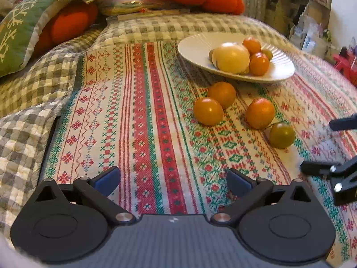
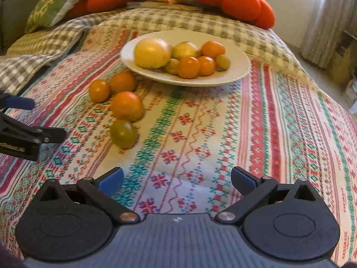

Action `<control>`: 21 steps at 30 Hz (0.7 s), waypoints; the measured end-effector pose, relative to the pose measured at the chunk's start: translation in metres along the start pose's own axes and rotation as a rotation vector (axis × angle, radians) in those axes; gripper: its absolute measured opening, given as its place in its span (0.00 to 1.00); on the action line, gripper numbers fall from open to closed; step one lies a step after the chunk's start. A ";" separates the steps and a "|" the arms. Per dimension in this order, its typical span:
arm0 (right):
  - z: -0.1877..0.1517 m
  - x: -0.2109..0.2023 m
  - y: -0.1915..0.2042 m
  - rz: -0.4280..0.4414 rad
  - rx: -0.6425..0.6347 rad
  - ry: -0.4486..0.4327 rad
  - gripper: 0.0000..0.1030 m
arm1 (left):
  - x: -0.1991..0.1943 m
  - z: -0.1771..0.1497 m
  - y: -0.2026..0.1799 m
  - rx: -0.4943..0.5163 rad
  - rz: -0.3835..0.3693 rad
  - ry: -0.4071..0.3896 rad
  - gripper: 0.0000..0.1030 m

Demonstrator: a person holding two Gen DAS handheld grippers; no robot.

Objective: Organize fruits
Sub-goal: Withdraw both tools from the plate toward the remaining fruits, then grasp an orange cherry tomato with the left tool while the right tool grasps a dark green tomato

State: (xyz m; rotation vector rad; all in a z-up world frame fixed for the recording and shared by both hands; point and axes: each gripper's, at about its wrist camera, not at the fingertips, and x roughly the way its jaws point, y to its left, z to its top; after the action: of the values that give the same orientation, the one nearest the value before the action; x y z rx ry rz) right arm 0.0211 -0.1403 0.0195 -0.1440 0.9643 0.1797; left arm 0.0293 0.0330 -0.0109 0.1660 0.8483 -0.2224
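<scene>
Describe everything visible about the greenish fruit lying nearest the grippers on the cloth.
The greenish fruit is small, round, olive-green with a yellowish tinge and a glossy, smooth skin. It lies on the patterned cloth, outside the white plate, nearest the cameras among four loose fruits. An orange fruit sits just behind it, close or touching. Neither gripper touches it.

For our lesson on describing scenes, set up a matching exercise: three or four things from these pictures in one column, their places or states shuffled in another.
Things:
1. large pale yellow round fruit
2. small greenish round fruit
3. white fluted plate
4. left gripper

Places or states:
A. loose on the patterned cloth, nearest the grippers
B. open, holding nothing
C. on the plate's left side
D. standing on the patterned cloth, holding fruit

Pairs: 1-C, 2-A, 3-D, 4-B
</scene>
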 end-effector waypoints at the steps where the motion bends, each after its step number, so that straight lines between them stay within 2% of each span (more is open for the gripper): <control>1: -0.001 0.000 0.002 0.007 -0.009 -0.006 1.00 | 0.001 0.000 0.001 -0.009 -0.007 -0.005 0.93; 7: -0.003 0.005 0.006 0.068 0.010 -0.047 1.00 | 0.011 0.001 0.008 -0.055 -0.035 -0.058 0.93; 16: -0.001 0.012 0.013 0.060 0.013 -0.121 1.00 | 0.026 0.014 -0.005 -0.053 -0.041 -0.112 0.93; 21: 0.001 0.014 0.014 0.057 0.010 -0.136 0.98 | 0.032 0.020 -0.010 -0.056 -0.043 -0.142 0.88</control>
State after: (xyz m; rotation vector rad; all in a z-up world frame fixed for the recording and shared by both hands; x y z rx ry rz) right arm 0.0267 -0.1250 0.0075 -0.0938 0.8340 0.2336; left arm 0.0613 0.0143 -0.0225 0.0787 0.7167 -0.2473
